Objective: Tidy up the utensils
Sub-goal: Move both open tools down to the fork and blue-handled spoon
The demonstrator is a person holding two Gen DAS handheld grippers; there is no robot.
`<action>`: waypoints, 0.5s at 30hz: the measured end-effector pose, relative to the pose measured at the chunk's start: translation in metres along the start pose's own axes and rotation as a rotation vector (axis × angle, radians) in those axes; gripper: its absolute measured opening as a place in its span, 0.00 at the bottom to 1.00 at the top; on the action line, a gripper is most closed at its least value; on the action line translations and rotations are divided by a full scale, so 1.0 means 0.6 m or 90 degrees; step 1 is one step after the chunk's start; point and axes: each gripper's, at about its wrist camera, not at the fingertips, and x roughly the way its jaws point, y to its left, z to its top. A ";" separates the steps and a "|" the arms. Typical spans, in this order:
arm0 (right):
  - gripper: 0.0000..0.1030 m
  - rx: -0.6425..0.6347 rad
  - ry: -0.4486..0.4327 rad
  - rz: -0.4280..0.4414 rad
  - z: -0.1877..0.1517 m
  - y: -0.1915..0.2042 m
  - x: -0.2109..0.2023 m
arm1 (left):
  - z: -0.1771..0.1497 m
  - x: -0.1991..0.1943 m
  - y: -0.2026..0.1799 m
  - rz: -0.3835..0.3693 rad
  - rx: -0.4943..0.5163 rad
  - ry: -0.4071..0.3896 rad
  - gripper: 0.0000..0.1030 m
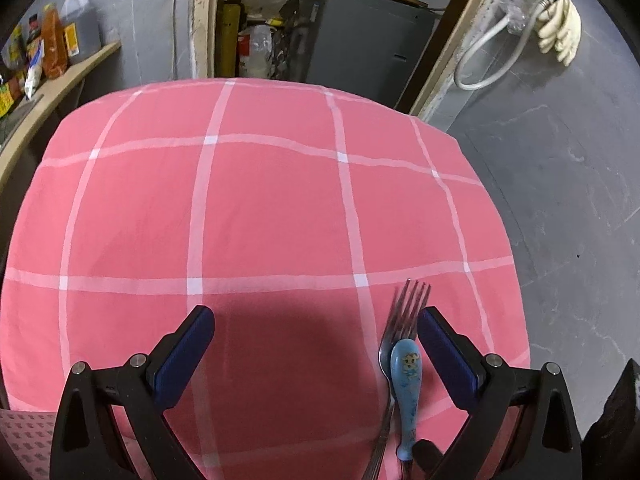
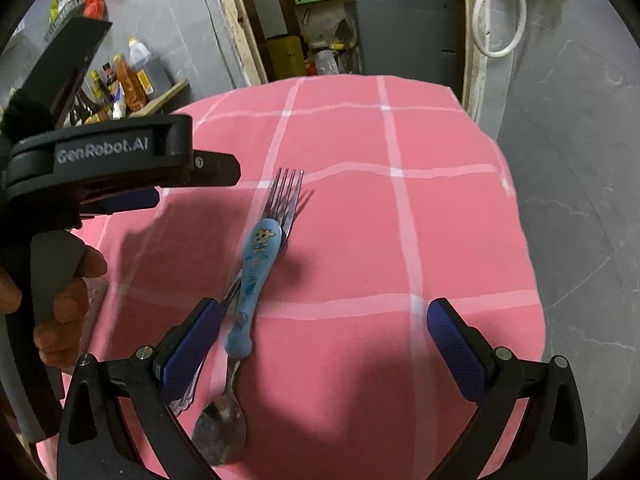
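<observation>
On the pink checked surface (image 2: 440, 240) I see the steel fork (image 2: 286, 196), blue cartoon-handled utensil (image 2: 256, 268) and steel spoon (image 2: 220, 428) bundled, long axes near-to-far, just inside my wide-open, empty right hand-held gripper's (image 2: 324, 344) left finger, the equally open, empty left hand-held gripper (image 1: 316, 344) beside.

The fork (image 2: 285, 196) and spoon (image 2: 219, 432) were shiny metal; the blue handle (image 2: 252, 280) was glossy plastic; the pink checked cloth (image 2: 400, 240) looked matt.
</observation>
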 end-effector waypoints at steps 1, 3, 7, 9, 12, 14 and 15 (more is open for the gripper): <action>0.98 -0.004 0.002 -0.005 0.001 0.002 0.004 | 0.000 0.001 0.002 -0.002 -0.003 0.001 0.99; 0.98 -0.009 0.009 -0.017 0.004 0.008 0.009 | -0.001 0.002 0.003 -0.005 -0.006 0.003 0.99; 0.98 -0.022 0.015 -0.039 0.007 0.015 0.014 | 0.000 0.005 0.008 -0.007 -0.008 0.005 0.98; 0.98 -0.029 0.017 -0.046 0.009 0.020 0.014 | 0.002 0.007 0.009 -0.008 -0.008 0.007 0.98; 0.98 -0.038 0.020 -0.058 0.012 0.025 0.017 | 0.004 0.008 0.010 -0.009 -0.013 0.007 0.98; 0.98 -0.042 0.019 -0.060 0.013 0.025 0.015 | 0.003 0.009 0.009 -0.011 -0.013 0.007 0.98; 0.98 -0.043 0.018 -0.062 0.013 0.024 0.013 | 0.003 0.010 0.010 -0.012 -0.013 0.007 0.98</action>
